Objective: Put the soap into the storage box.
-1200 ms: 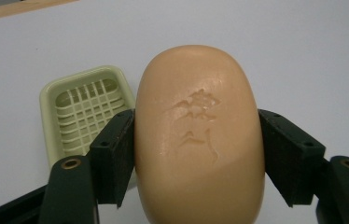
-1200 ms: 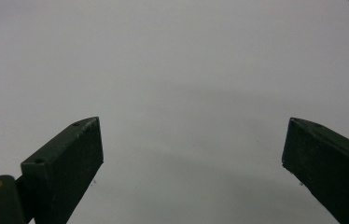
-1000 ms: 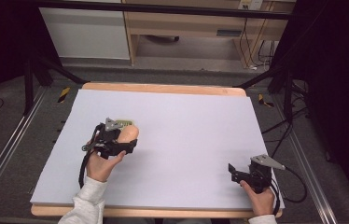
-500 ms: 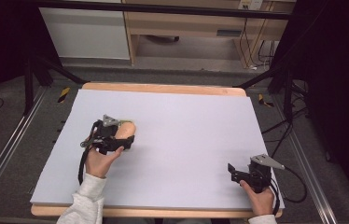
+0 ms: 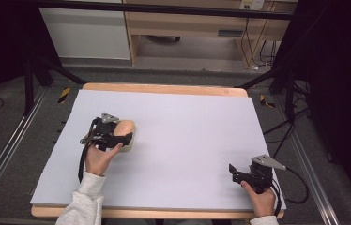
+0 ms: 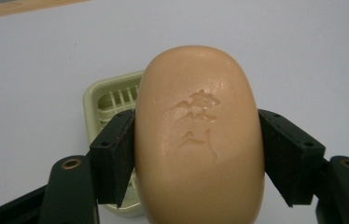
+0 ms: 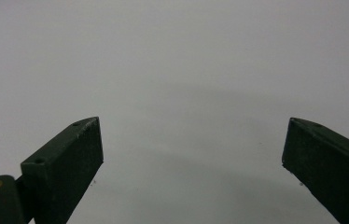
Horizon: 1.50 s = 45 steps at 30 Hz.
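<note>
Peach soap [image 6: 199, 135], pale-green dish [image 6: 109, 95]

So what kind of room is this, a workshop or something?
Probably a lab or recording studio: a white-topped table ringed by black stands, dark drapes, loose cables on the floor, and hand-held grippers, one holding a soap bar.

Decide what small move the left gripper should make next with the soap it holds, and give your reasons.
Probably lower the soap bar onto the pale green soap dish and only then open. The left gripper is clamped on the bar's sides, and the dish lies just beneath and behind it on the table. The right gripper sits open, far off.
</note>
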Available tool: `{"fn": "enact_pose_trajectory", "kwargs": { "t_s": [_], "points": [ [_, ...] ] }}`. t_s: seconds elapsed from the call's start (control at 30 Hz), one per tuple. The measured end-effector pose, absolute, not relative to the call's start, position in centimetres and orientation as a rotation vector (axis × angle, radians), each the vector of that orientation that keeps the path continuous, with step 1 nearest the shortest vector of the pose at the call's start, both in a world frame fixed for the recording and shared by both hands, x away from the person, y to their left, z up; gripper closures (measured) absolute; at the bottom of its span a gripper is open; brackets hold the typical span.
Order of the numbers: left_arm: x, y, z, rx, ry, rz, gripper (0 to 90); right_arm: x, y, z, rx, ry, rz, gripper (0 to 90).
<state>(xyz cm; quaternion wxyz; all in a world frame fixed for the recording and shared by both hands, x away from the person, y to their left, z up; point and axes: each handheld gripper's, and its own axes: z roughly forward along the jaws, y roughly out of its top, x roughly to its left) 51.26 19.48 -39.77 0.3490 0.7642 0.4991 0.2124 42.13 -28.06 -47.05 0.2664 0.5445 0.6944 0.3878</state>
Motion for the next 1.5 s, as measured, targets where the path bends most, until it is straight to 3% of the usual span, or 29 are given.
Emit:
{"fn": "enact_pose_trajectory", "kwargs": {
  "t_s": [1.5],
  "points": [
    [55.2, 20.3, -43.4, 2.04, 1.389, 0.561, 31.8, 42.2, -28.1, -47.0, 1.481, 1.875, 1.059, 5.4]
  ]
}}
